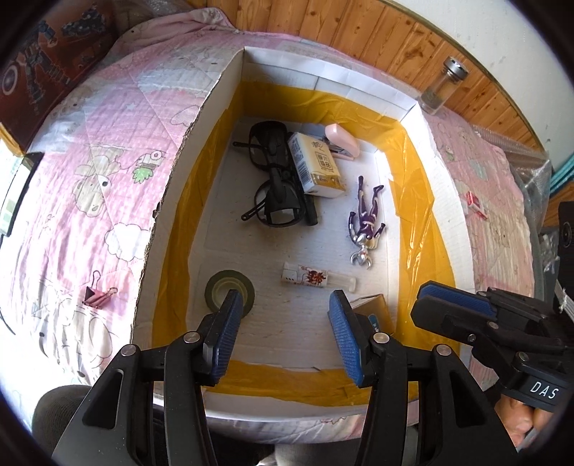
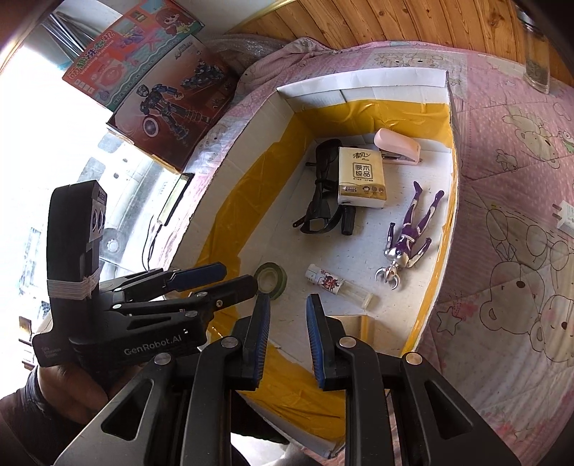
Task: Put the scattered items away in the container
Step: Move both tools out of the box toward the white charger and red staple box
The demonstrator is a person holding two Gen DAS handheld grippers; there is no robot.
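Home bedroom: bed w/ pink cartoon quilt (image 1: pixel 107 150), wood-panel wall (image 1: pixel 376 32), boxed kids' toys (image 2: pixel 168 93) beside bed.

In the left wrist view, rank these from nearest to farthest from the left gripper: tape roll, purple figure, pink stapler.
From the left gripper:
1. Tape roll, by its left fingertip, box's near left corner.
2. Purple figure, right of centre.
3. Pink stapler, against the far wall.
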